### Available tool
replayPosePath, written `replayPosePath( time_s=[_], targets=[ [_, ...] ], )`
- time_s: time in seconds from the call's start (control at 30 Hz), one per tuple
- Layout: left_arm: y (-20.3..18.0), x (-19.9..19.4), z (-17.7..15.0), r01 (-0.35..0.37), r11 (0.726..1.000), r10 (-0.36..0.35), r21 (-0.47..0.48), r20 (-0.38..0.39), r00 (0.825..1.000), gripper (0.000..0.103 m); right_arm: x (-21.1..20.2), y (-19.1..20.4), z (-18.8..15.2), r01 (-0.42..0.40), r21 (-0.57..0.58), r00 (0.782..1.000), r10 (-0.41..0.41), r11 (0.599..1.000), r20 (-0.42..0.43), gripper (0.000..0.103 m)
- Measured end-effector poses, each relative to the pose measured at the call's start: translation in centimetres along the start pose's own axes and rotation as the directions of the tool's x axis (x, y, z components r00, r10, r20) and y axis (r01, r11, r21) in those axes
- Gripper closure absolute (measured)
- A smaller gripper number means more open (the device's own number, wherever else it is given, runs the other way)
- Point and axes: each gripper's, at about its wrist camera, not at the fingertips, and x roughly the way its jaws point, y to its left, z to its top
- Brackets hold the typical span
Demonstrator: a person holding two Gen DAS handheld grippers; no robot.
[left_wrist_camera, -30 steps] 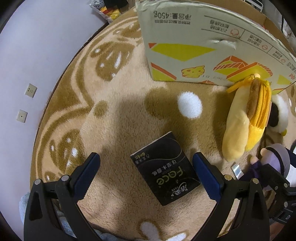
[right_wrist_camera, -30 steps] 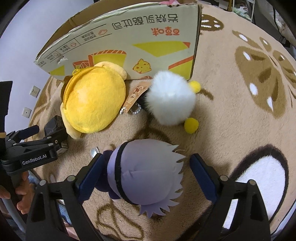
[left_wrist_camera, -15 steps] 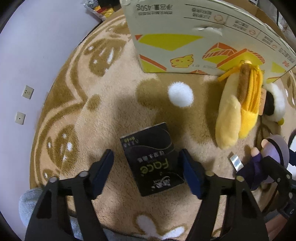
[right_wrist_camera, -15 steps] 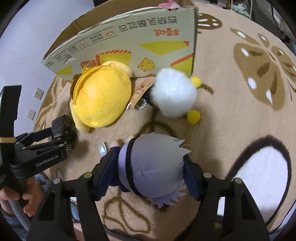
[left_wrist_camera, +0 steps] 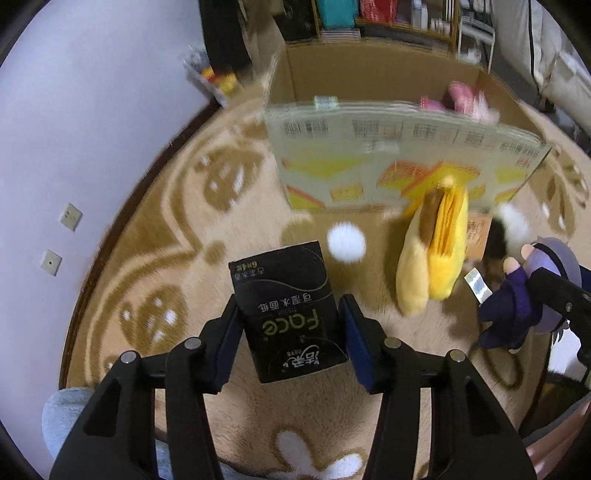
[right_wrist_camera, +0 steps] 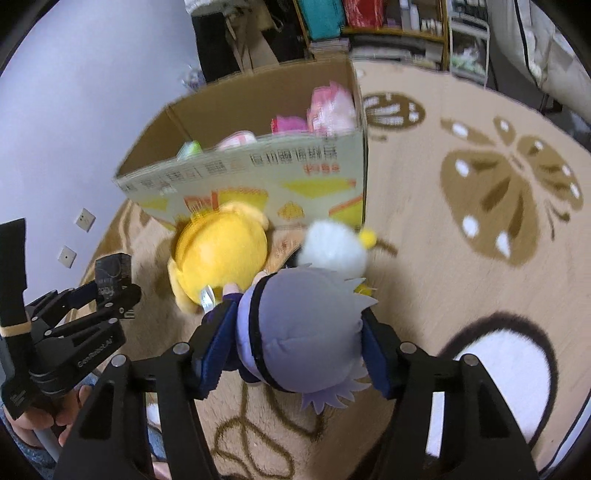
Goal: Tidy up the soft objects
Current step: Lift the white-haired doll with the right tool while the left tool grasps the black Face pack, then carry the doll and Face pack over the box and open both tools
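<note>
My left gripper (left_wrist_camera: 290, 332) is shut on a black tissue pack (left_wrist_camera: 286, 306) and holds it above the rug. My right gripper (right_wrist_camera: 299, 339) is shut on a purple-haired plush doll (right_wrist_camera: 303, 325), lifted off the rug; the doll also shows at the right of the left wrist view (left_wrist_camera: 528, 295). A yellow plush (right_wrist_camera: 221, 254) and a white fluffy plush (right_wrist_camera: 332, 247) lie on the rug against an open cardboard box (right_wrist_camera: 258, 184). The box holds pink soft items (right_wrist_camera: 325, 107).
A round tan rug (right_wrist_camera: 480, 221) with brown patterns covers the floor. A lilac wall with two outlets (left_wrist_camera: 59, 236) is on the left. Shelves (left_wrist_camera: 388, 18) stand behind the box. The left gripper and hand show in the right wrist view (right_wrist_camera: 74, 325).
Both grippers closed on their objects and rose: the left took hold of the tissue pack, the right took hold of the purple doll. The box's inside came into view.
</note>
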Motion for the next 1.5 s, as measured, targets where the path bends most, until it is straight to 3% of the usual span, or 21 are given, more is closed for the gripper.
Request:
replayPosePath(
  time_s=[0.13, 0.27, 0.47, 0.73, 1.1, 1.5],
  targets=[
    [0.5, -2.8, 0.4, -0.035, 0.999, 0.037, -0.019, 0.134, 0.990, 0.052, -2.1, 0.7, 0.8, 0.001, -0.012, 0.994, 0.000, 1.000, 0.111, 0.036],
    [1.2, -5.1, 0.8, -0.044, 0.998, 0.057, -0.055, 0.260, 0.964, 0.052, -4.0, 0.4, 1.5, -0.029, -0.025, 0.980, 0.034, 0.999, 0.198, 0.036],
    [2.1, -6.4, 1.7, -0.058, 0.995, 0.085, -0.086, 0.357, 0.930, 0.052, -5.1, 0.8, 3.4, -0.062, -0.034, 0.953, 0.069, 0.998, 0.294, 0.036],
    [2.4, -7.0, 3.4, -0.056, 0.993, 0.096, -0.107, 0.409, 0.908, 0.052, -4.5, 2.0, 5.8, -0.045, -0.083, 0.933, 0.072, 0.995, 0.351, 0.036],
    [2.0, -6.8, 7.1, -0.089, 0.991, 0.126, -0.097, 0.498, 0.858, 0.052, -3.6, 2.3, 8.6, -0.018, -0.124, 0.912, 0.067, 0.992, 0.404, 0.036],
    [0.7, -4.0, 10.4, -0.078, 0.996, 0.093, -0.051, 0.493, 0.865, 0.052, -1.2, 1.4, 11.3, 0.046, -0.123, 0.912, 0.009, 0.991, 0.411, 0.036]
  ],
)
